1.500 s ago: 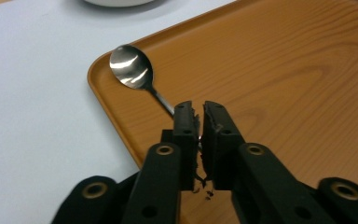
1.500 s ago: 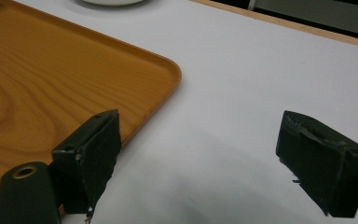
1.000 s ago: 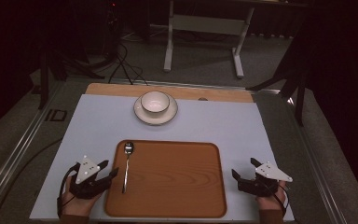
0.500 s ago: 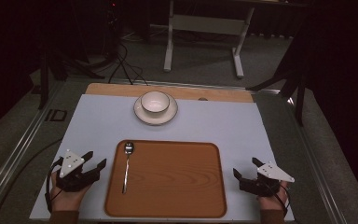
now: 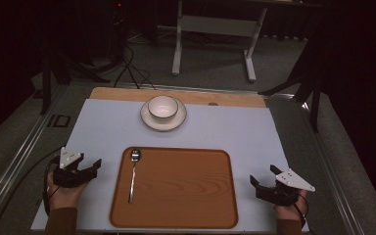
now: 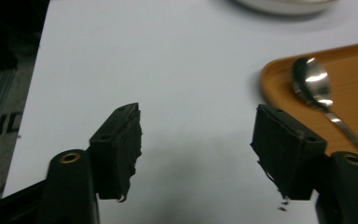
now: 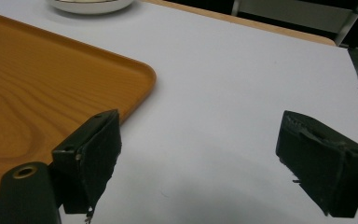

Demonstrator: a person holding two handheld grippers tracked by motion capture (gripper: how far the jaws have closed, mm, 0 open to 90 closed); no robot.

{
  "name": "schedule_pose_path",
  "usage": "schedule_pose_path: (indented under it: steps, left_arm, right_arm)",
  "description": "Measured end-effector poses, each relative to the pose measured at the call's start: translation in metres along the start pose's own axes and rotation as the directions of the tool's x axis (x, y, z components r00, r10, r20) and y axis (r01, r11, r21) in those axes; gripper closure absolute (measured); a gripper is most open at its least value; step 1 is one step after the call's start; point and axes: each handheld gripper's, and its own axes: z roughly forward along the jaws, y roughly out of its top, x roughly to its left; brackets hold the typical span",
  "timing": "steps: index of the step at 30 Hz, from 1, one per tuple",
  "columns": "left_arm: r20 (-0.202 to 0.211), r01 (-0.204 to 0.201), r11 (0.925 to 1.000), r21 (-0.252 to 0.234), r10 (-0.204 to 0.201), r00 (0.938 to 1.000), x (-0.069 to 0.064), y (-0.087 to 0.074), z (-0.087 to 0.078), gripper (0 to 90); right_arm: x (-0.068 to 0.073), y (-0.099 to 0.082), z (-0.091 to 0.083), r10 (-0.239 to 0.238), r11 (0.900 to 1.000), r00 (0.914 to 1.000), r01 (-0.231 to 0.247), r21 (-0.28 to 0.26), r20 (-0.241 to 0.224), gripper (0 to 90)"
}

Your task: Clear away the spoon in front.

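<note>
Left tongs (image 5: 92,166) and right tongs (image 5: 262,179) rest on the table (image 5: 235,132), jaws wide, holding nothing. Spoon (image 5: 133,172) lies along the left side of the tray (image 5: 186,191). Bowl (image 5: 163,106) sits on saucer (image 5: 149,120) beyond.

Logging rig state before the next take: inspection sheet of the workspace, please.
Surface: pale blue-white mat over a wooden tabletop, its far strip bare.
Job's things: rounded wooden tray near the front; metal spoon lying on its left side, bowl end away from the person; white bowl on a white saucer beyond the tray.
Clutter: nothing seen.
Grippers: left gripper open, left of the tray; right gripper open, right of it; both empty.
Cables: black cable looping from the left gripper.
Surroundings: dark room, white stand behind.
</note>
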Motion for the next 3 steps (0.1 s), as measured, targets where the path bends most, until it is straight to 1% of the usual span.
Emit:
schedule_pose_path:
  steps: [2, 3]
  left_arm:
    - [-0.016, 0.006, 0.9995, 0.031, -0.005, 0.9999, -0.0005, -0.001, 0.0075, 27.0]
    - [-0.018, 0.008, 0.9985, 0.055, -0.007, 0.9998, -0.001, -0.0019, 0.0121, 25.8]
  right_arm:
    - [-0.001, -0.0008, 0.0011, 0.005, 1.0, 1.0, -0.005, 0.008, 0.0, 13.7]
    - [-0.0015, -0.0011, 0.0021, 0.008, 0.9999, 1.0, -0.008, 0.013, 0.003, 13.6]
